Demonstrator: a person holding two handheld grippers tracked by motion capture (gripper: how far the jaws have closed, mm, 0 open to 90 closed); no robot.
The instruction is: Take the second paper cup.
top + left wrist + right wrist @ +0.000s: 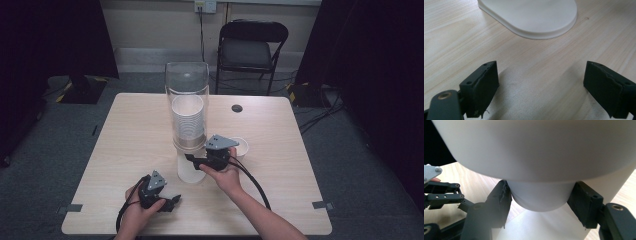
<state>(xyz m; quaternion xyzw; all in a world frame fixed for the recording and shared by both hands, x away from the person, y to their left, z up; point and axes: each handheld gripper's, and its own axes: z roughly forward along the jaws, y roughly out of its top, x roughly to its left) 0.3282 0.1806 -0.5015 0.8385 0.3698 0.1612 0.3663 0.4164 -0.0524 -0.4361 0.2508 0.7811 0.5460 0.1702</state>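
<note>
Right gripper view: right gripper [539, 200] is clamping the dispenser's bottom cup [539, 195], not yet withdrawn; left gripper [541, 87] is idling wide open, empty.

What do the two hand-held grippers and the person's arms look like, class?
Each hand-held gripper, left and right, is black with two blocky, rubber-padded jaws, a grey three-cornered plate on top and a trailing black cable. Small screw holes mark the jaws. The forearms are bare, no sleeves visible.

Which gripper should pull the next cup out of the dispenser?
Right. The right gripper already has its jaws on either side of the bottom cup under the dispenser. The left gripper is open, low over the table, off to the side.
</note>
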